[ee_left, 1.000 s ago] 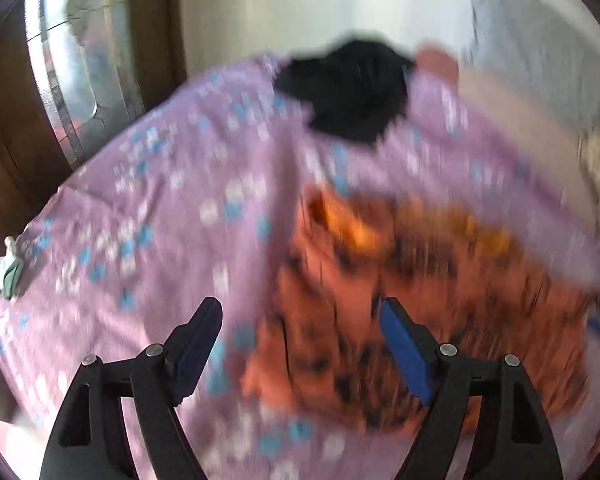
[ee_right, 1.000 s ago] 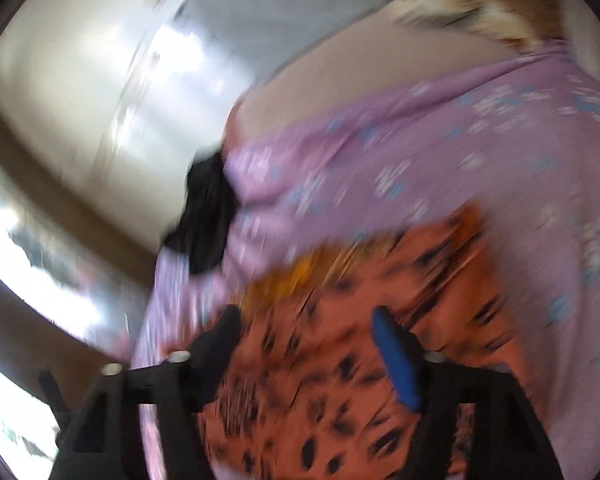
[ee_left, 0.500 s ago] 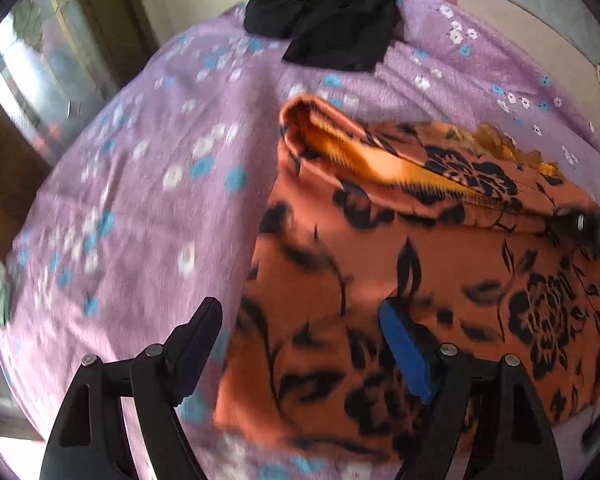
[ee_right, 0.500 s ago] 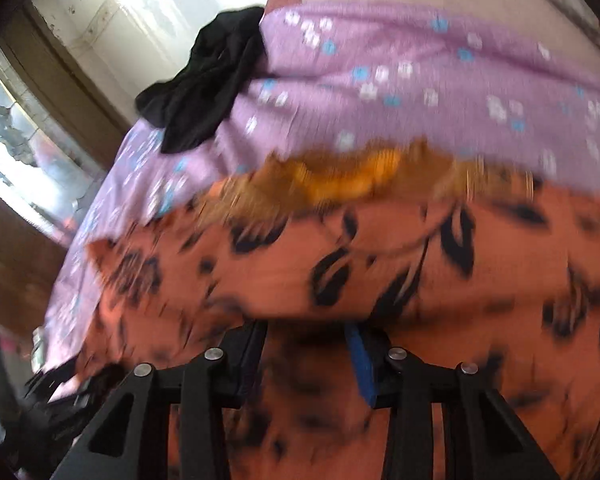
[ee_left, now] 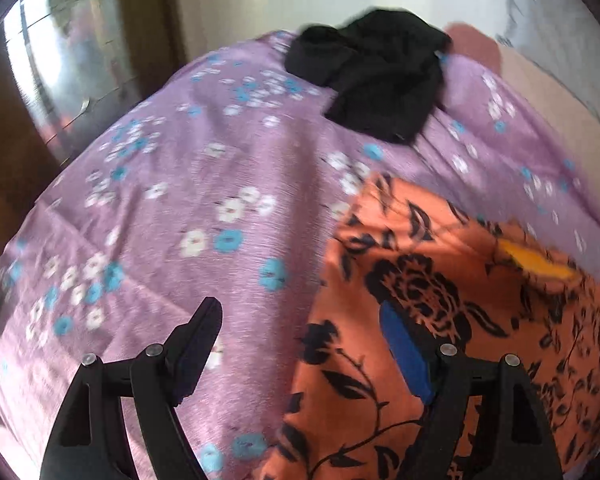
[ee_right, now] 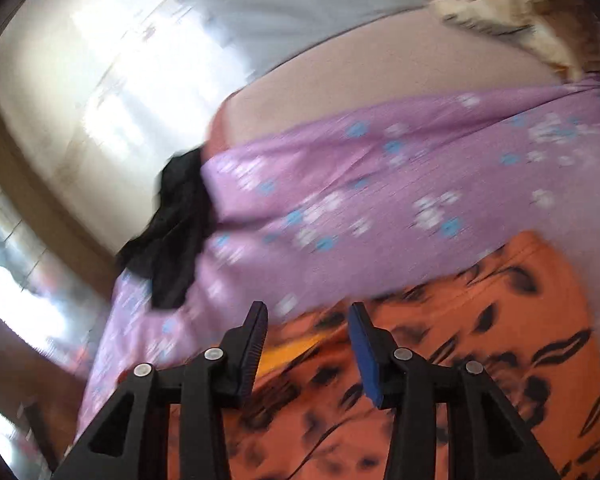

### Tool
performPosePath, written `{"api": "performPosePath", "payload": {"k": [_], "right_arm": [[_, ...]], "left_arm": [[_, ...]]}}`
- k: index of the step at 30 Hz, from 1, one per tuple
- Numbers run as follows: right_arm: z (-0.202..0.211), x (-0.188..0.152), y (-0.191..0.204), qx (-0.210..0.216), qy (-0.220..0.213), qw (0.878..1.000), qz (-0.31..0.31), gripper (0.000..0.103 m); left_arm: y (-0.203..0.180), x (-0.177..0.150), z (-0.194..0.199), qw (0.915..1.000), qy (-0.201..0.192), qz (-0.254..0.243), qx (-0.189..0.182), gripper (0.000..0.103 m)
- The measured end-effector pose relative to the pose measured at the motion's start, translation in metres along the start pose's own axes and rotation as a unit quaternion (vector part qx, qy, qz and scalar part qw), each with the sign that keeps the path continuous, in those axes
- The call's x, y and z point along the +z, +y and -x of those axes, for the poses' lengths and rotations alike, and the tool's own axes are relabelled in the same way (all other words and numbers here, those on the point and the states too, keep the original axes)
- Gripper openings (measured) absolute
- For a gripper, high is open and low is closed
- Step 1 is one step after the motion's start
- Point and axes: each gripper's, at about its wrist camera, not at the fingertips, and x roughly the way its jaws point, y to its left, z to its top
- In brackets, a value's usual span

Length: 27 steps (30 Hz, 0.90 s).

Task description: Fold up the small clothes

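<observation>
Left claw (ee_left: 300, 328) gaping, empty, over the orange floral garment's (ee_left: 440, 320) left edge. Right claw (ee_right: 308, 320) half-parted, just widening, nothing pinched, garment blurred beneath. Beyond it on the purple bedsheet (ee_left: 204, 200), a crumpled black cloth (ee_left: 376, 80), cut unclear.

**Room to move on the bed**

The purple flowered sheet (ee_left: 204, 200) lay bare on the left side, so a gripper could pass there. A black cloth heap (ee_left: 376, 76) sat in the way at the far edge. The orange flowered garment (ee_left: 440, 320) covered the near right part. Beyond it the sheet was bare again, up to a furry blanket (ee_right: 512, 4) at the far right corner
</observation>
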Motion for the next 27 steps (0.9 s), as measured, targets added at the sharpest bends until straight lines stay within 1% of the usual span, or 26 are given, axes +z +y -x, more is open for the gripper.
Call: {"api": "performPosePath", "payload": {"k": [2,4,6,7,8,9,10,13,15,18,22,24,27], "right_arm": [[-0.007,-0.016,0.023,0.020,0.042,0.998,0.033,0.045],[-0.018,-0.032,0.047,0.038,0.081,0.994,0.066,0.046],[-0.032,-0.048,0.069,0.037,0.111,0.989,0.095,0.046],[-0.045,-0.052,0.079,0.032,0.128,0.986,0.103,0.046],[-0.061,-0.055,0.085,0.026,0.147,0.984,0.100,0.046],[-0.074,-0.055,0.089,0.018,0.155,0.984,0.092,0.045],[-0.087,-0.051,0.092,0.008,0.153,0.985,0.082,0.046],[-0.114,-0.033,0.094,-0.025,0.128,0.989,0.063,0.046],[-0.126,-0.021,0.089,-0.027,0.122,0.992,0.036,0.046],[-0.123,-0.009,0.085,-0.013,0.111,0.994,0.014,0.046],[-0.087,-0.002,0.075,-0.020,0.086,0.996,0.022,0.046],[-0.058,-0.002,0.060,-0.023,0.079,0.996,0.022,0.046],[-0.013,-0.007,0.034,-0.047,0.066,0.997,0.018,0.046]], "left_arm": [[0.007,0.002,0.011,0.9996,-0.023,0.015,-0.003,0.082],[0.008,0.003,0.016,0.9993,-0.035,0.014,0.009,0.082],[0.010,0.003,0.016,0.9991,-0.035,0.017,0.017,0.082],[0.009,0.003,0.015,0.9993,-0.031,0.018,0.013,0.082],[0.009,0.002,0.014,0.9994,-0.029,0.016,0.008,0.082],[0.007,0.003,0.013,0.9996,-0.026,0.010,0.005,0.082],[0.005,0.004,0.012,0.9996,-0.028,0.003,0.008,0.082],[0.003,0.003,0.013,0.9990,-0.037,-0.010,0.022,0.082],[0.000,0.003,0.013,0.9988,-0.039,-0.022,0.021,0.082],[-0.001,0.005,0.008,0.9989,-0.035,-0.025,0.019,0.082],[-0.005,0.004,0.014,0.9987,-0.040,-0.029,0.010,0.082],[-0.008,0.002,0.019,0.9982,-0.048,-0.034,0.009,0.082],[-0.012,0.000,0.028,0.9974,-0.062,-0.038,0.004,0.082]]}}
